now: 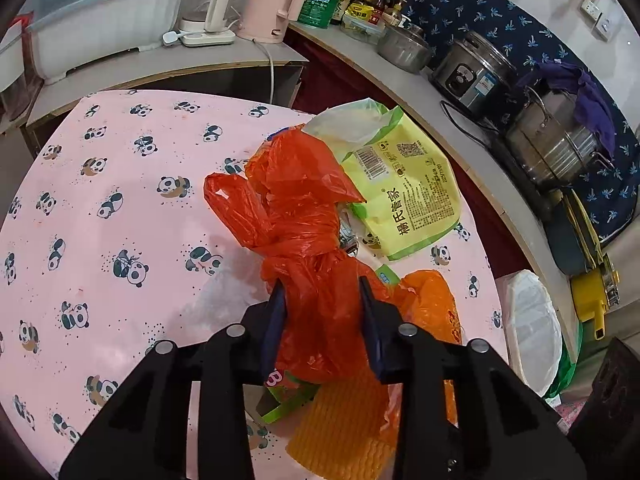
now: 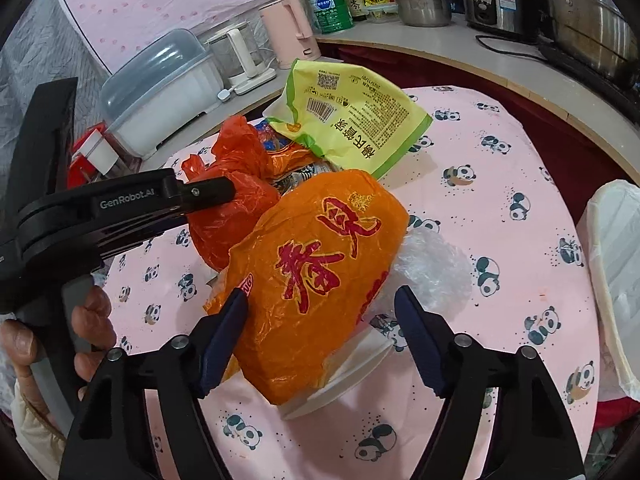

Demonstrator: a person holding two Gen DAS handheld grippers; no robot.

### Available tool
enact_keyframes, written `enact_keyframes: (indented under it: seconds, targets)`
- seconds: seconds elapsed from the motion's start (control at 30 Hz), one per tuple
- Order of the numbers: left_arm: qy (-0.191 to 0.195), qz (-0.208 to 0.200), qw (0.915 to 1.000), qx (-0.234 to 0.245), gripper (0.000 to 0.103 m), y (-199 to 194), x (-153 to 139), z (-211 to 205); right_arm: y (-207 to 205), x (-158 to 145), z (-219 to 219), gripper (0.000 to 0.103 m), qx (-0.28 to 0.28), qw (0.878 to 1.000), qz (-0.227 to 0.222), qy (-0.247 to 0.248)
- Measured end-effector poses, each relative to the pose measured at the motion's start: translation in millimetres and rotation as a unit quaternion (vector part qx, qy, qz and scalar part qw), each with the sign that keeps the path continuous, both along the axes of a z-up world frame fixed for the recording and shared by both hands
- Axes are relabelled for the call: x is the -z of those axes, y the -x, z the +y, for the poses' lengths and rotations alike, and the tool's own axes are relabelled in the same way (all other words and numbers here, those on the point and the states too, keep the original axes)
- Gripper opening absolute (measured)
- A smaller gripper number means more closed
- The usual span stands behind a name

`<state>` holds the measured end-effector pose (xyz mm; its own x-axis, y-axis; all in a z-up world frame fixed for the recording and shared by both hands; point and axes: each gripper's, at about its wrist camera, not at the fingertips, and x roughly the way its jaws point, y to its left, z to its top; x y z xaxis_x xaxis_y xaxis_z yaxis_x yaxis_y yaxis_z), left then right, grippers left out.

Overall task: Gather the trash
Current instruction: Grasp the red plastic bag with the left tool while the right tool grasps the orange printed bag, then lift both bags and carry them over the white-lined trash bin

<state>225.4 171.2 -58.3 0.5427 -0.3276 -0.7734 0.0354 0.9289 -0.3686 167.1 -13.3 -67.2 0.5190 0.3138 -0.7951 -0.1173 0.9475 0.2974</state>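
Note:
A red plastic bag (image 1: 304, 208) full of trash lies on the pink panda tablecloth (image 1: 120, 184). My left gripper (image 1: 322, 292) is shut on the red bag's body. A yellow-green food packet (image 1: 404, 184) lies behind it. In the right wrist view, an orange instant-noodle bowl (image 2: 316, 276) with red characters lies on its side between my open right gripper's (image 2: 320, 304) fingers, the left pad near or touching it. The red bag (image 2: 232, 200), the yellow-green packet (image 2: 352, 120) and a clear crumpled wrapper (image 2: 436, 268) show too. The orange bowl also shows in the left wrist view (image 1: 428, 304).
A white-lined trash bin (image 1: 532, 324) stands off the table's right edge; it also shows in the right wrist view (image 2: 616, 264). Counters behind hold a pink kettle (image 1: 276, 4), a glass kettle (image 1: 208, 4), a rice cooker (image 1: 472, 68) and steel pots (image 1: 560, 144).

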Motion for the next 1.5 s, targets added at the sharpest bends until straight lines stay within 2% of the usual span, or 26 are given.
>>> enact_keyframes:
  seconds: [0.17,0.33,0.43,0.73,0.93,1.17,1.5]
  targets:
    - [0.004,-0.011,0.9999,0.004,0.028,8.7,-8.3,-0.5,-3.3,7.9,2.2,0.046,-0.015,0.999,0.008,-0.027]
    - [0.003,-0.021,0.9998,0.005,0.027,20.5,-17.7,-2.1,4.1,-0.4,4.1,0.022,-0.026,0.999,-0.013,-0.029]
    - [0.001,-0.033,0.9994,0.006,0.027,28.6,-27.7,-3.1,10.6,-11.5,-0.2,0.017,-0.019,0.999,-0.032,-0.023]
    - [0.003,-0.070,0.9974,0.014,0.027,56.0,-62.9,-14.1,31.9,-48.0,-31.9,0.016,0.016,0.996,-0.081,-0.016]
    - [-0.001,-0.091,0.9952,0.036,0.027,74.0,-81.3,-36.0,53.5,-71.8,-63.7,0.016,0.056,0.992,-0.114,-0.005]
    - [-0.002,-0.105,0.9909,0.085,0.027,91.3,-93.4,-87.1,78.2,-87.0,-109.3,0.017,0.108,0.985,-0.133,0.003]
    - [-0.004,-0.113,0.9786,0.172,0.027,107.6,-98.6,-180.1,116.0,-83.5,-192.2,0.017,0.200,0.971,-0.134,0.012]
